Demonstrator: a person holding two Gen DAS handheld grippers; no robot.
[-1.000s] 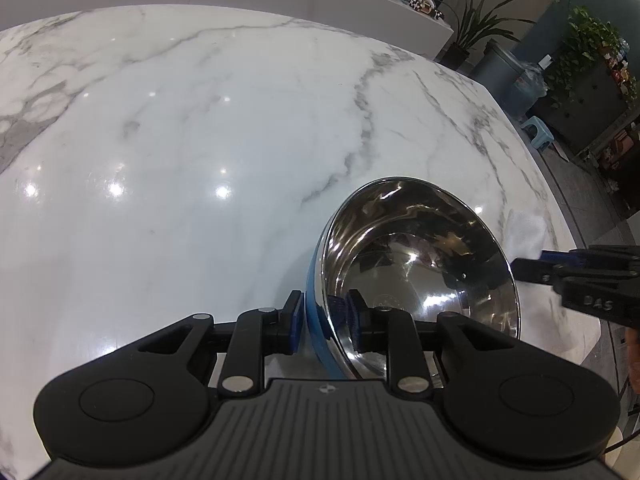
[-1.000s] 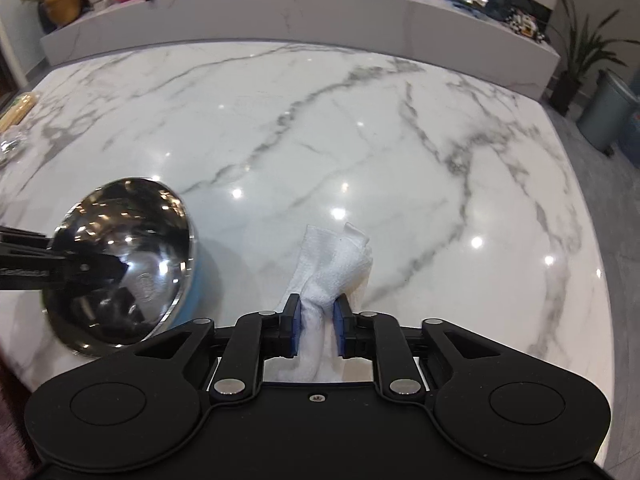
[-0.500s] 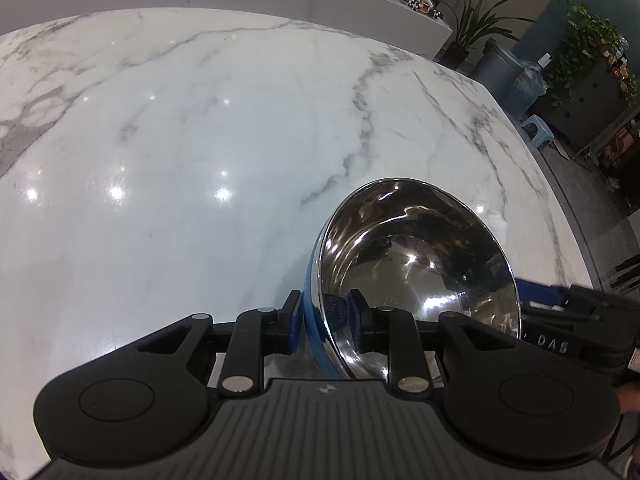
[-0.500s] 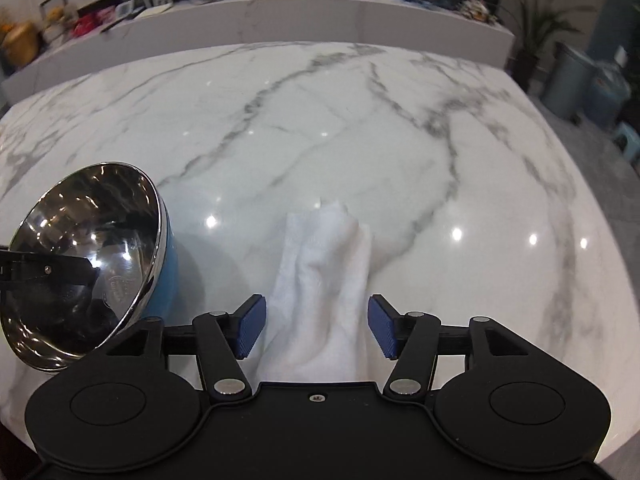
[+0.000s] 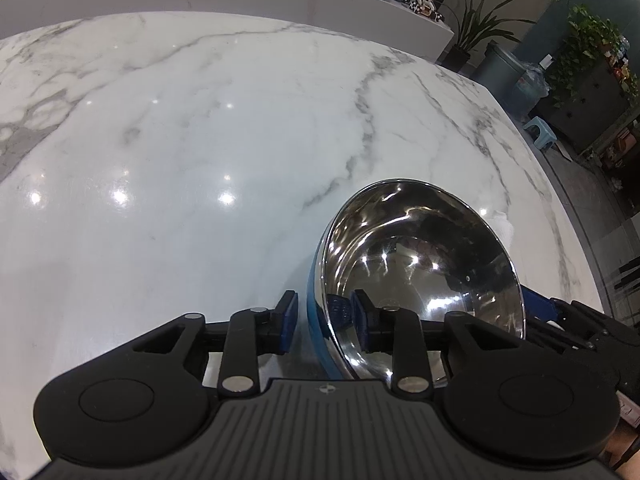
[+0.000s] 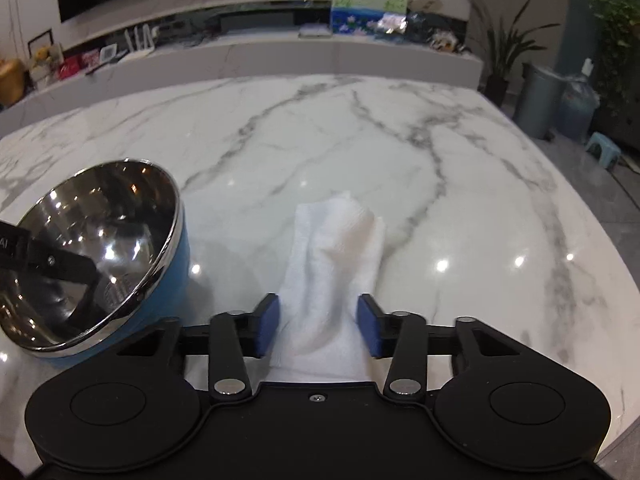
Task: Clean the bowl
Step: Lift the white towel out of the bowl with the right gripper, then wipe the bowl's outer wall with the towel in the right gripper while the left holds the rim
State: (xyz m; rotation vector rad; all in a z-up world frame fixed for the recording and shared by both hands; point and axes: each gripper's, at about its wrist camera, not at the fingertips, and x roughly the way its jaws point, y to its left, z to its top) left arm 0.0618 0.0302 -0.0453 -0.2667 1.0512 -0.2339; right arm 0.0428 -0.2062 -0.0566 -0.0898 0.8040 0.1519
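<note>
A steel bowl [image 5: 420,264] with a blue outer wall is tilted on its side on the marble table [image 5: 200,120]. My left gripper [image 5: 325,322] is shut on its rim, one finger inside and one outside. The bowl also shows in the right wrist view [image 6: 92,256], at the left, with the left gripper's finger across its inside. A white cloth [image 6: 332,272] lies flat on the table between the fingers of my right gripper [image 6: 319,326]. The right gripper is open and the pads stand just off the cloth's sides.
The table's right edge [image 6: 592,216] drops to the floor, where grey bins [image 6: 540,100] and a small stool [image 6: 602,150] stand. A long counter [image 6: 280,56] with clutter runs behind the table. Potted plants [image 5: 476,28] stand at the far right.
My right gripper has opened and let go of the cloth, which now lies on the table. It has drawn back and tilted up. The left gripper still holds the bowl.
</note>
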